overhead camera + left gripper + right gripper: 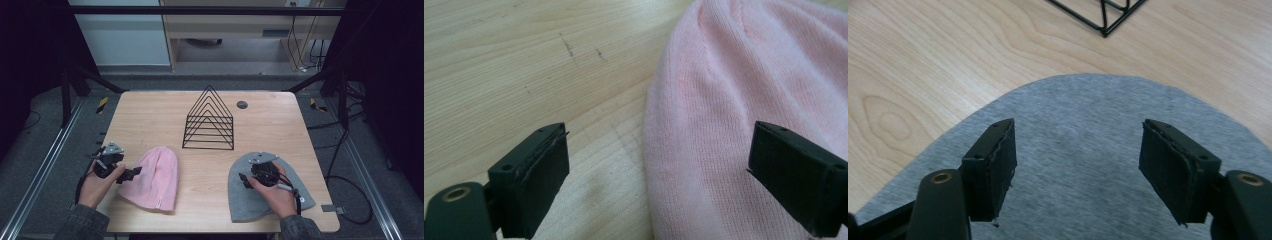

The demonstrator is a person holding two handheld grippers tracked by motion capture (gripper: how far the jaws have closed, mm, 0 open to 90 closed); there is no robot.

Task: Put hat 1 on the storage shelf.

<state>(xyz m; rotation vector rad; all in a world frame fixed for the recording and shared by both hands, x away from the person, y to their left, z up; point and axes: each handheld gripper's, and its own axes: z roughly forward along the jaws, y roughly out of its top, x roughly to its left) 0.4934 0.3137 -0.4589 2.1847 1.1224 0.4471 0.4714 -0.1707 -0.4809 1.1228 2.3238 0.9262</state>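
A pink knit beanie (154, 178) lies flat on the wooden table (150, 120) at the front left. My left gripper (131, 173) sits open at its left edge; in the left gripper view one jaw is over bare wood and the other over the pink knit (734, 90). A grey beanie (237, 192) lies at the front right. My right gripper (245, 178) hovers open over it, and in the right gripper view both jaws stand apart above the grey fabric (1078, 150) with nothing between them.
A black wire rack (209, 121) with triangular dividers stands at the table's middle, behind both hats; its corner (1105, 20) shows in the right gripper view. A round grey cap (242, 104) sits near the far edge. Cables trail on the floor to the right.
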